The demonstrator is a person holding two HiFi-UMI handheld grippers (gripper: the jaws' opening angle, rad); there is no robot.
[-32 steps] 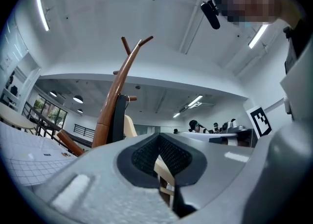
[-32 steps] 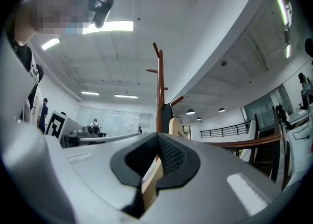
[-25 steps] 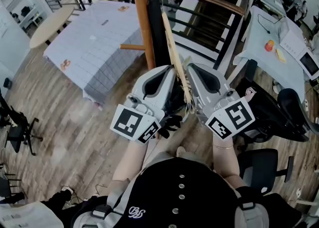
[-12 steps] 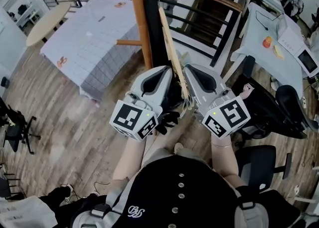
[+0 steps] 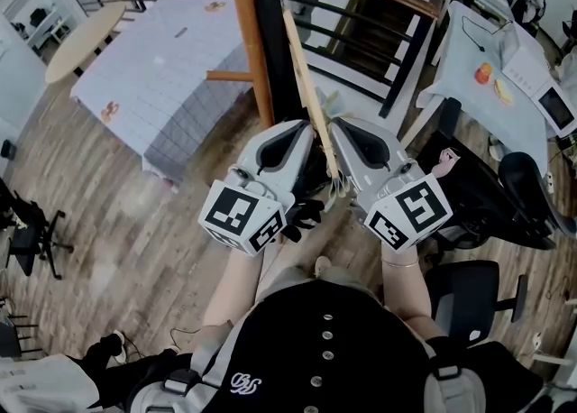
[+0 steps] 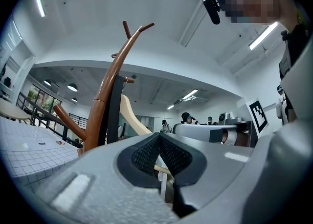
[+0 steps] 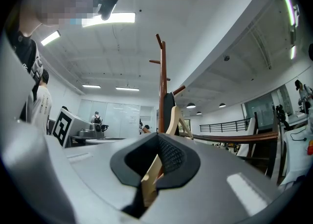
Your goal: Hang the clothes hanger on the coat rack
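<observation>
Wooden clothes hanger [image 5: 309, 87] at three o'clock of the coat rack [image 5: 248, 41], clamped by right gripper [image 7: 157, 141]; left gripper [image 6: 159, 139] fully closed

A grid-patterned table [image 5: 171, 78] stands on wood flooring [image 5: 117, 249] beside black office chairs [image 5: 473, 301].

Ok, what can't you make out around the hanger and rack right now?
- Whether the hook of the hanger sits on a peg of the coat rack: head view, too small.
- Foot of the coat rack: head view, hidden behind the left gripper.
- Dark item hanging beside the hanger: head view, edge-on, lower end behind the left gripper, so unidentifiable.
</observation>
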